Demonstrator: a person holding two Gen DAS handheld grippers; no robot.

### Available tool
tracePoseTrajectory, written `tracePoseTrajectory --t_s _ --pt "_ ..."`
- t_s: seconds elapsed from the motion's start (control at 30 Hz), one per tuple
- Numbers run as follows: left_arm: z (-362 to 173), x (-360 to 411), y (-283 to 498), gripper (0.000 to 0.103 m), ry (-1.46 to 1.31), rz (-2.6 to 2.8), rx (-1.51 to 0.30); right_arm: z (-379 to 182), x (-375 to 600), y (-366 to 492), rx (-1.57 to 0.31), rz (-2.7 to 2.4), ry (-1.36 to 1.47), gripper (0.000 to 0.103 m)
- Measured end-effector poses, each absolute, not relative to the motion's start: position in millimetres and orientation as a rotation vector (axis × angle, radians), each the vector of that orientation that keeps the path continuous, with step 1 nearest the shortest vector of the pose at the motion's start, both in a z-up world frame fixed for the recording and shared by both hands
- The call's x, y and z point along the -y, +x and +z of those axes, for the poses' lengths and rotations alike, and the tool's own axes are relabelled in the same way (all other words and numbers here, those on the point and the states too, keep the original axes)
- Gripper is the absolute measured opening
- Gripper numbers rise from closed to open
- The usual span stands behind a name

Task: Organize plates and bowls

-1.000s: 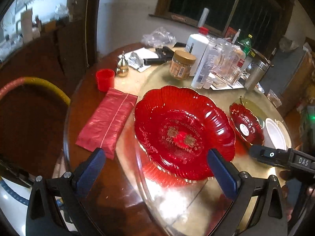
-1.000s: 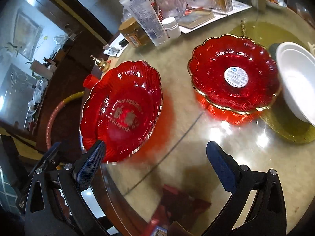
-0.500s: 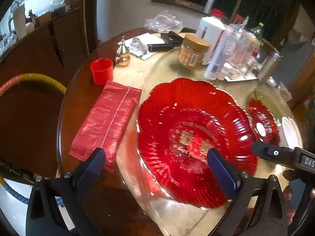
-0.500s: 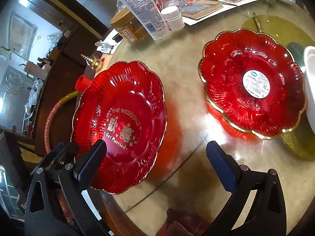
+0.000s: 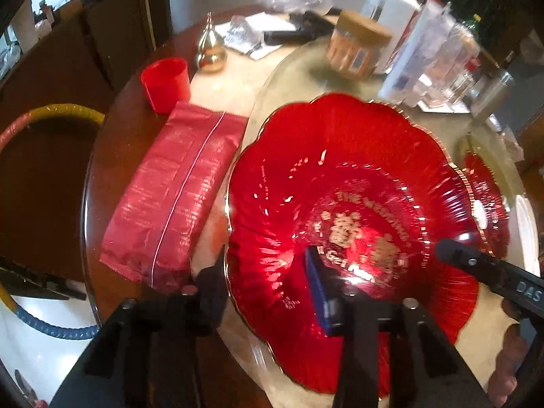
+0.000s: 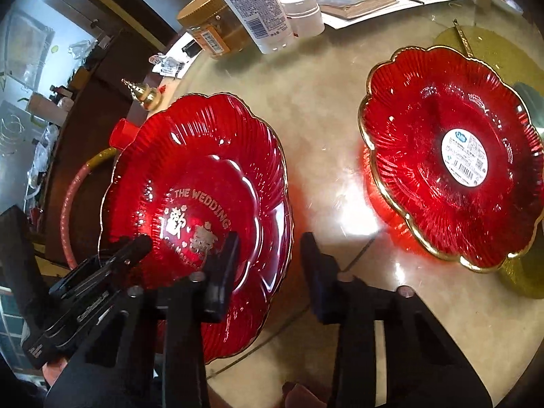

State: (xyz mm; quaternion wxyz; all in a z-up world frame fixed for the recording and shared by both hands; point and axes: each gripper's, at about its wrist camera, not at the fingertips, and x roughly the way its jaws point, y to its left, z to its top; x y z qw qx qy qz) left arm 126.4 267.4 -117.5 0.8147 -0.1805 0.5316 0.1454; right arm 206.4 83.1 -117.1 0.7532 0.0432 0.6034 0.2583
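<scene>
The wedding plate [image 6: 204, 183] is a large red translucent dish with a scalloped, flower-shaped outline, fine radial ribbing and a thin gilt rim. Gold lettering at its centre reads "THE WEDDING" above two ornamental characters. It lies flat at the near edge of the round glass turntable [image 6: 326, 108], its left side overhanging toward the dark wooden table [image 5: 112, 156].

The left gripper [image 5: 268, 282] straddles the plate's near-left rim: one black finger sits outside the edge, the blue-padded finger [image 5: 318, 292] over the ribbed interior. Its jaws are closing with the rim between them; firm contact cannot be confirmed. The right gripper [image 6: 268, 265] straddles the plate's right rim likewise, one finger over the red surface, the other over bare glass. Its jaws are also closing on that rim, and whether the pads have met it cannot be told.

A second red plate [image 6: 452, 156], same scalloped form and gilt edge, carries a round white barcode label at its centre and stands apart to the right on a gold mat [image 6: 523, 278].

On the wood to the left lie a flat, crinkled red foil packet [image 5: 173, 197], a small red plastic cup [image 5: 165, 83] and a gourd-shaped brass ornament [image 5: 210, 51]. A brown-lidded jar [image 5: 357, 47] and a white tube [image 6: 255, 6] stand behind.
</scene>
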Motion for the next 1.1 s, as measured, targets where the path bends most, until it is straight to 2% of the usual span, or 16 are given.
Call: tracePoseTrajectory --t_s 0.07,0.17,0.67,1.1 --pt "-116.1 -267.4 127.5 0.029 -0.385 0.320 -1.118 -119.1 -85.2 208.0 -1.320 0.553 0.078 0.017" --pt "-114.6 -269.6 129.6 0.026 -0.401 0.333 -1.114 -120.8 -87.6 209.5 -1.314 0.545 0.059 0.012" --pt "-102.4 -266.3 124.1 0.018 -0.377 0.364 -1.055 -102.1 -87.1 199.8 -1.226 0.518 0.002 0.010" --pt "-83.8 -262.4 109.7 0.018 -0.347 0.381 -0.970 -81.2 -85.8 181.3 -1.139 0.530 -0.021 0.010"
